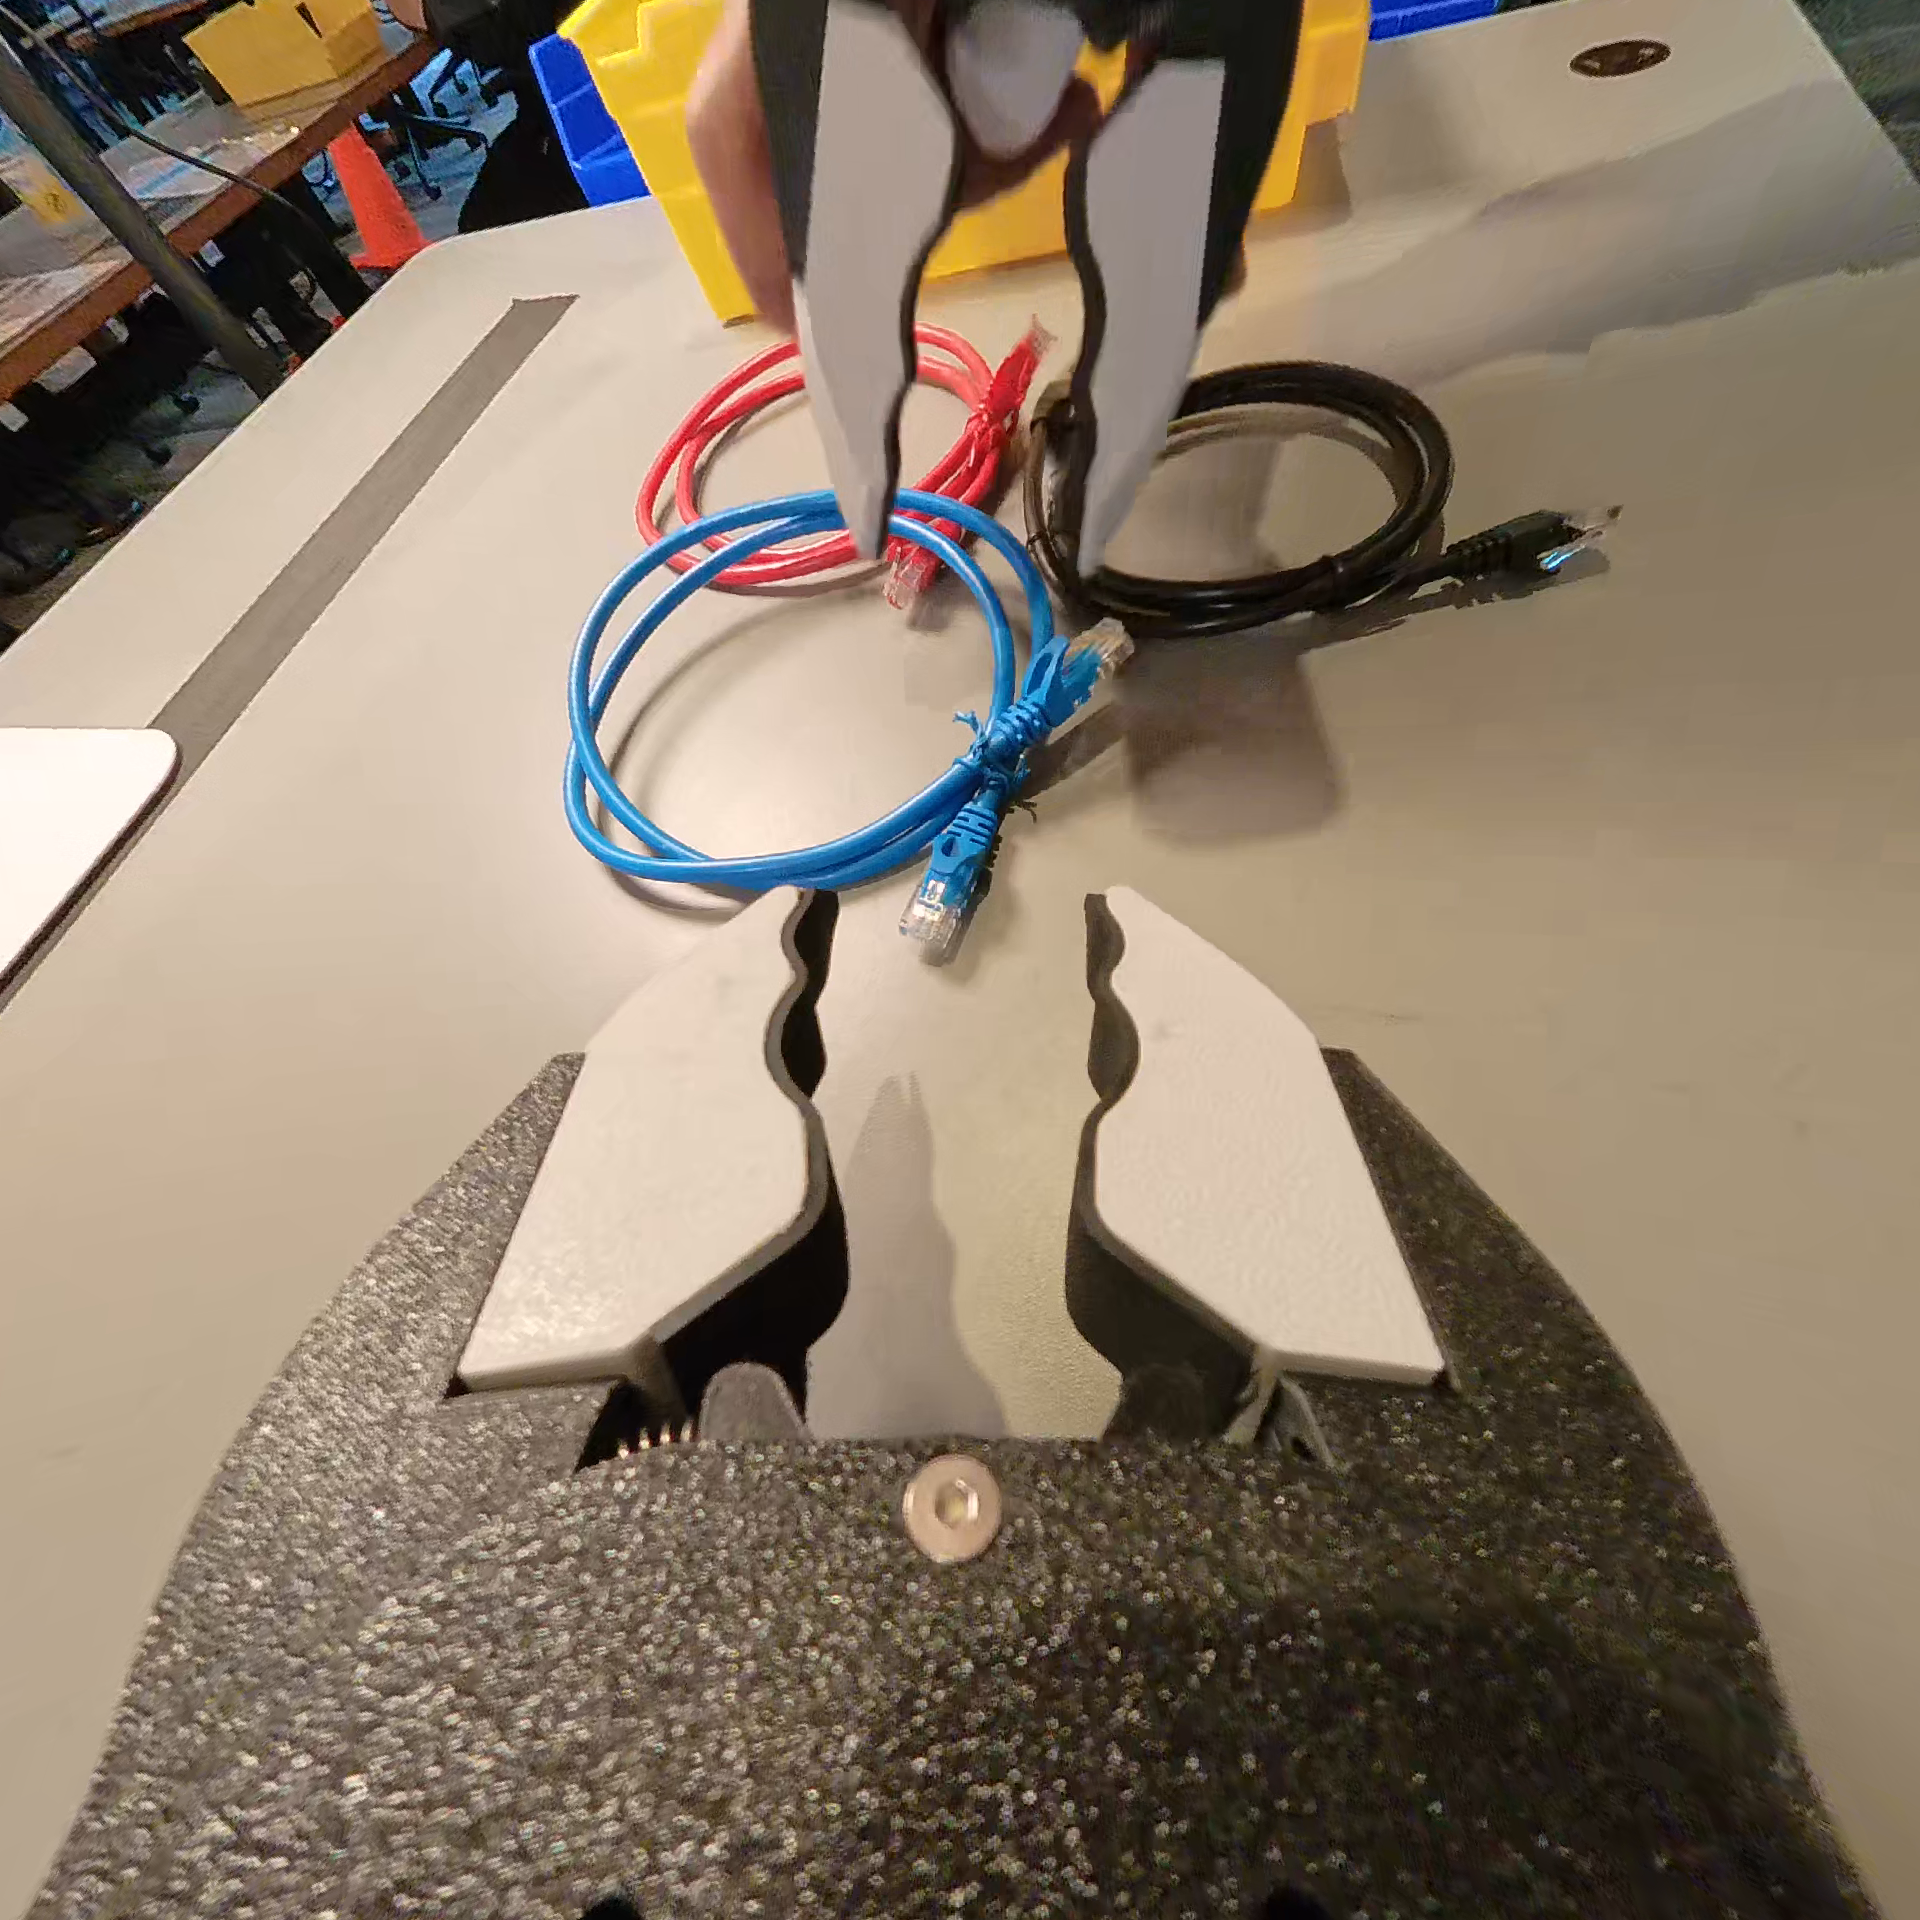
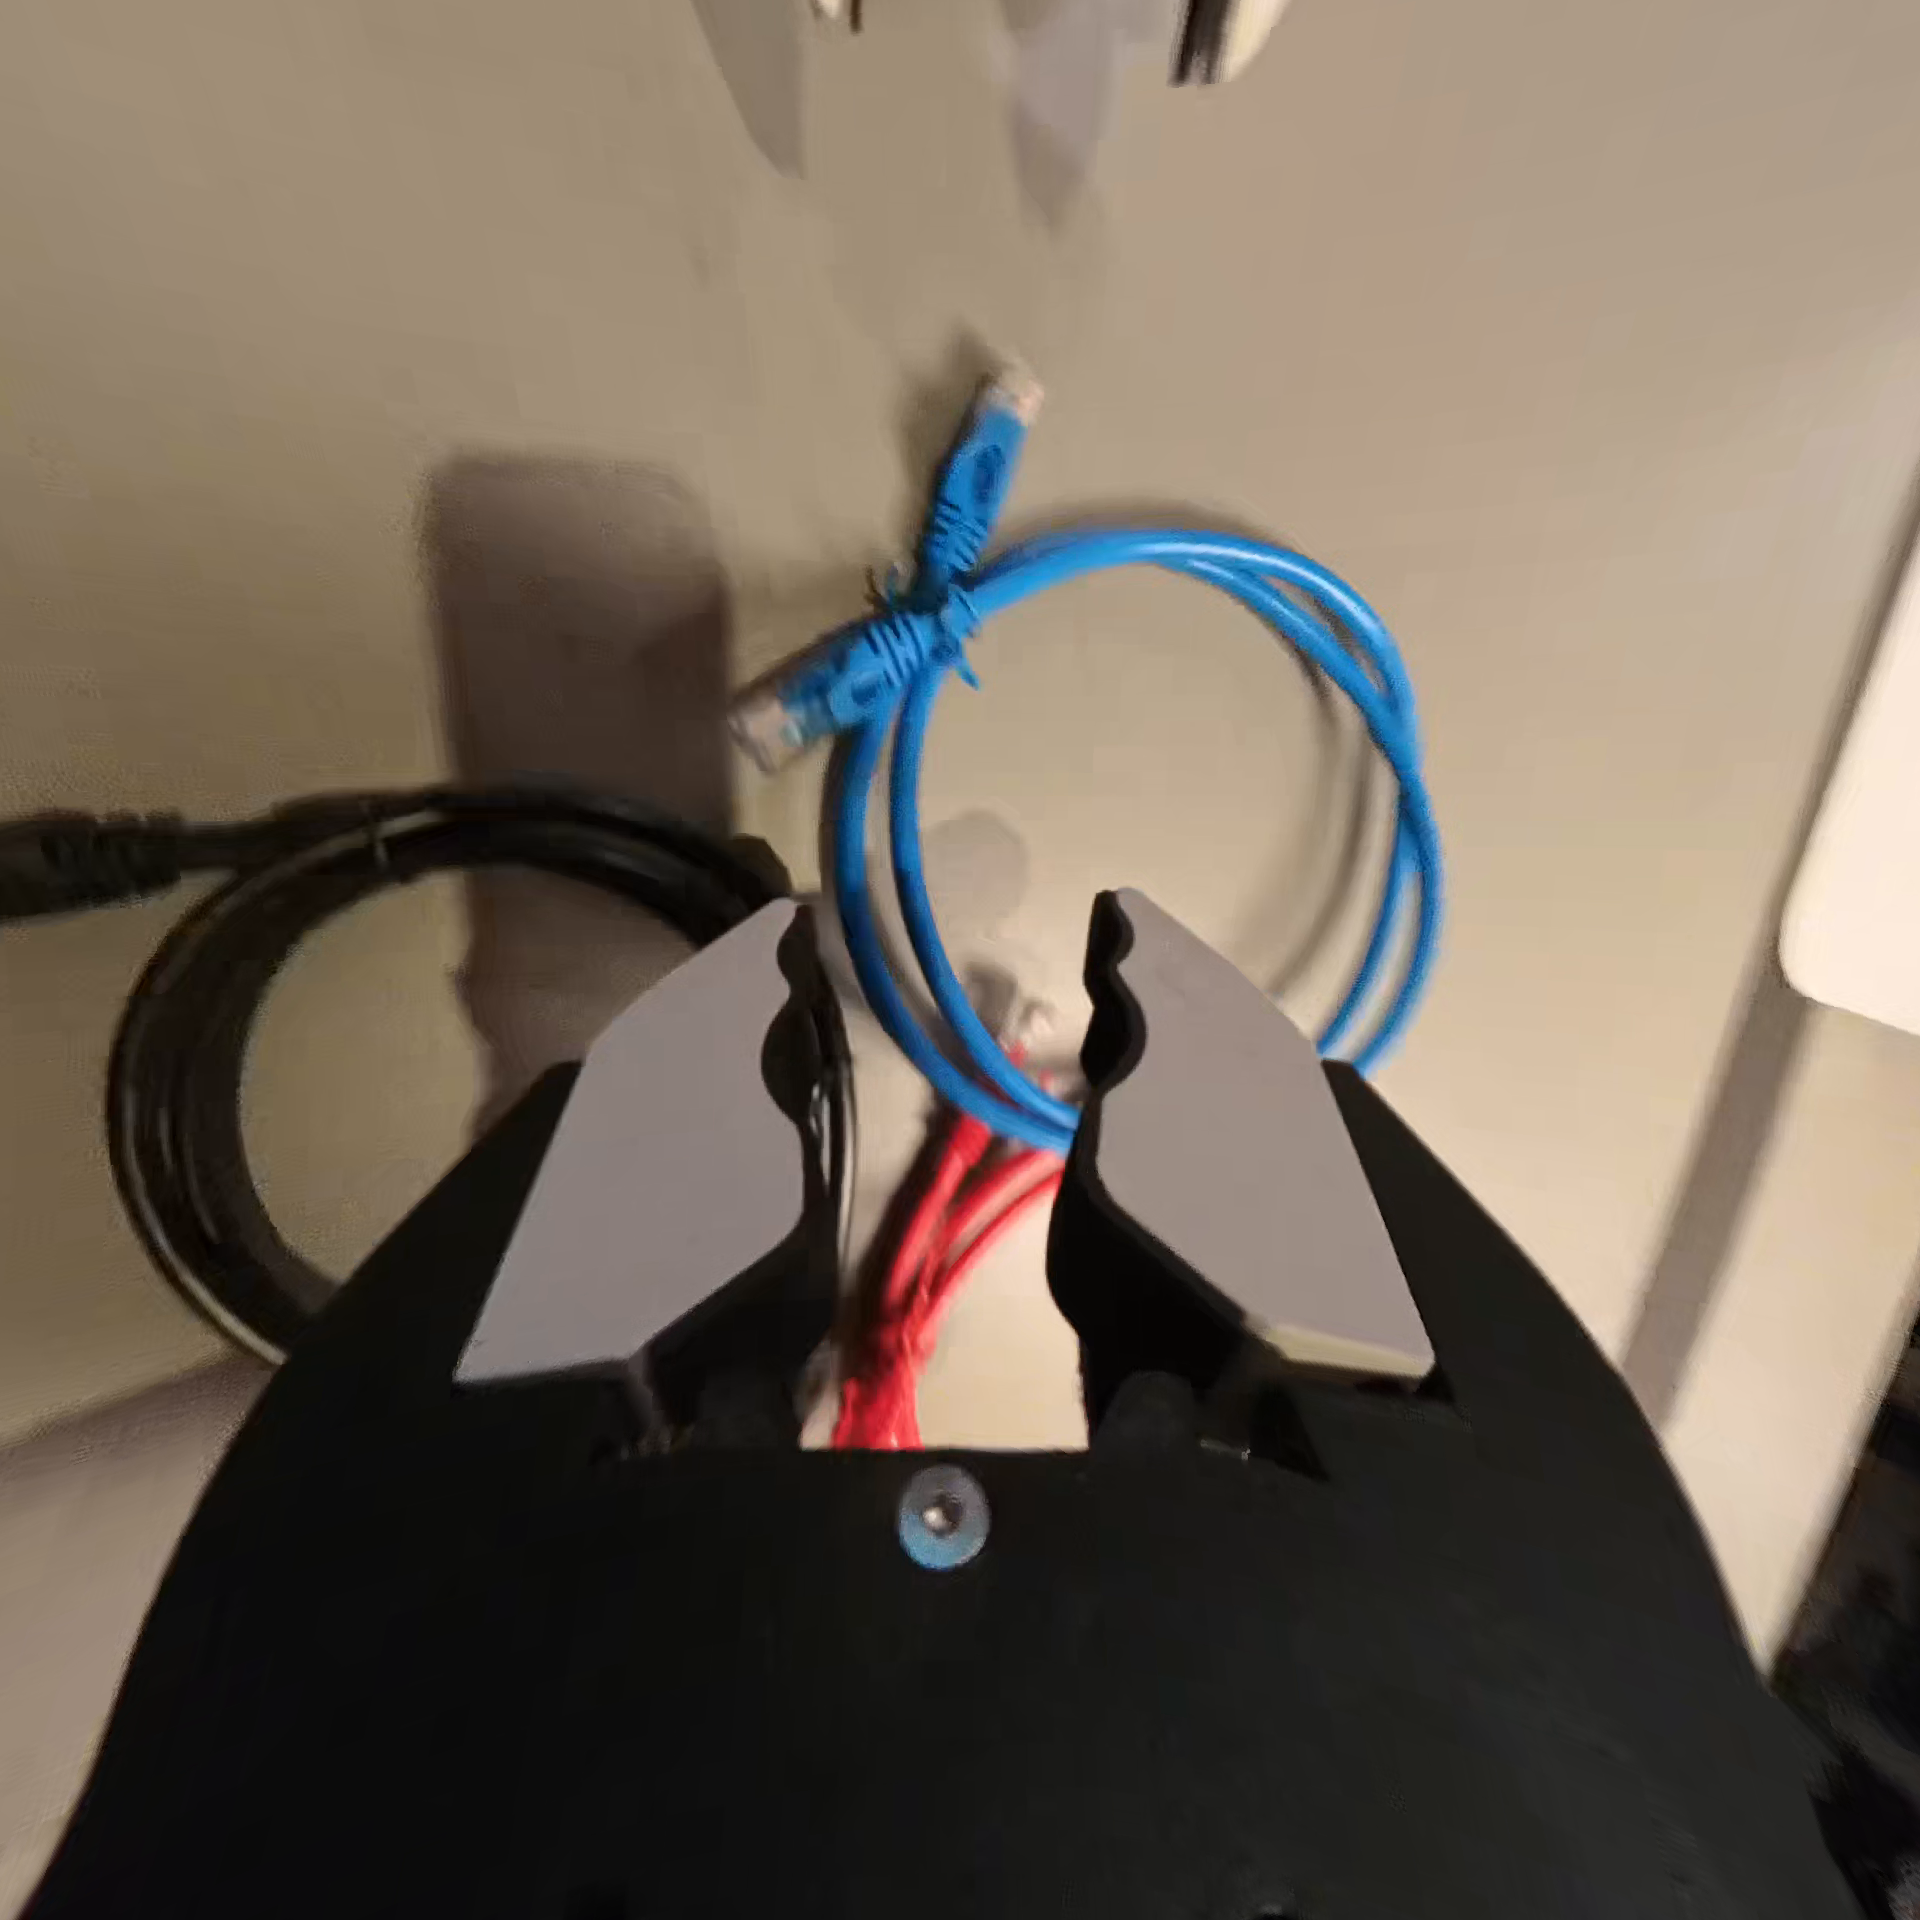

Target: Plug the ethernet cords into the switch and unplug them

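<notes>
Three coiled ethernet cords lie on the grey table (image 1: 1558,935): a blue cord (image 1: 623,623), a red cord (image 1: 717,436) and a black cord (image 1: 1351,582). My left gripper (image 1: 961,912) is open and empty, low over the table, and a blue plug (image 1: 940,904) lies just ahead of its tips. My right gripper (image 1: 982,551) comes down from the far side, open and empty, with its tips over the spot where the red and blue coils overlap. In the right wrist view my right gripper (image 2: 956,920) straddles the red cord (image 2: 935,1247), with the blue cord (image 2: 1195,540) ahead and the black cord (image 2: 416,821) to the left.
A white flat object with a rounded corner (image 1: 62,821) lies at the table's left edge and also shows in the right wrist view (image 2: 1860,831). A yellow bin (image 1: 665,125) and a blue bin (image 1: 582,114) stand at the far edge. An orange cone (image 1: 374,197) stands on the floor beyond. My hands' fingertips stand some 12 cm from each other.
</notes>
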The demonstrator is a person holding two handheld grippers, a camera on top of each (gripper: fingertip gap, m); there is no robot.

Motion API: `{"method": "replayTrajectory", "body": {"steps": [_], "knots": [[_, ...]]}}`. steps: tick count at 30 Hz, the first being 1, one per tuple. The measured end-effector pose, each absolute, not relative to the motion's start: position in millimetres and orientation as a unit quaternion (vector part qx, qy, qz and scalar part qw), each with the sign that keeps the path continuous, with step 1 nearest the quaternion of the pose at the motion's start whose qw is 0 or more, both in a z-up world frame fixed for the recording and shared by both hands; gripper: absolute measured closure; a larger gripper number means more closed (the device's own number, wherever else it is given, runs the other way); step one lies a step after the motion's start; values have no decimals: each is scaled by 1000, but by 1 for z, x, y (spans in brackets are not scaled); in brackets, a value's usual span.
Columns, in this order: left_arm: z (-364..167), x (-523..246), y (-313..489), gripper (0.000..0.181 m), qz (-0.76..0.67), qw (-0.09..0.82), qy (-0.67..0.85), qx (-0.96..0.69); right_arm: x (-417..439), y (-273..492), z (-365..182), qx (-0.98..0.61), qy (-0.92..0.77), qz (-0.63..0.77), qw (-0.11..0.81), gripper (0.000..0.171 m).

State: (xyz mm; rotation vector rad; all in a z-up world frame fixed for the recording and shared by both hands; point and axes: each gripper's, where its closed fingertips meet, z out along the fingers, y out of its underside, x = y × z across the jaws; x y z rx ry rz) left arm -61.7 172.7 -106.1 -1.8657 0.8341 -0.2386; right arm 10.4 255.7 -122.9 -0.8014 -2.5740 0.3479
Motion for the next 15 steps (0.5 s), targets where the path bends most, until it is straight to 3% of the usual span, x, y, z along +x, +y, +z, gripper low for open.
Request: {"method": "replayTrajectory", "body": {"steps": [4, 7, 9, 15], "knots": [[-105, -64, 174, 133, -99, 519, 339, -779, -1, 239, -153, -337, -924, 143, 108, 122], [-103, -66, 175, 133, -104, 522, 330, -780, -10, 233, -155, -374, -911, 162, 63, 138], [-102, -66, 175, 133, -107, 524, 327, -779, -16, 233, -155, -368, -913, 159, 77, 156], [-102, -68, 174, 134, -106, 524, 327, -779, -21, 238, -148, -349, -918, 118, 146, 159]]}}
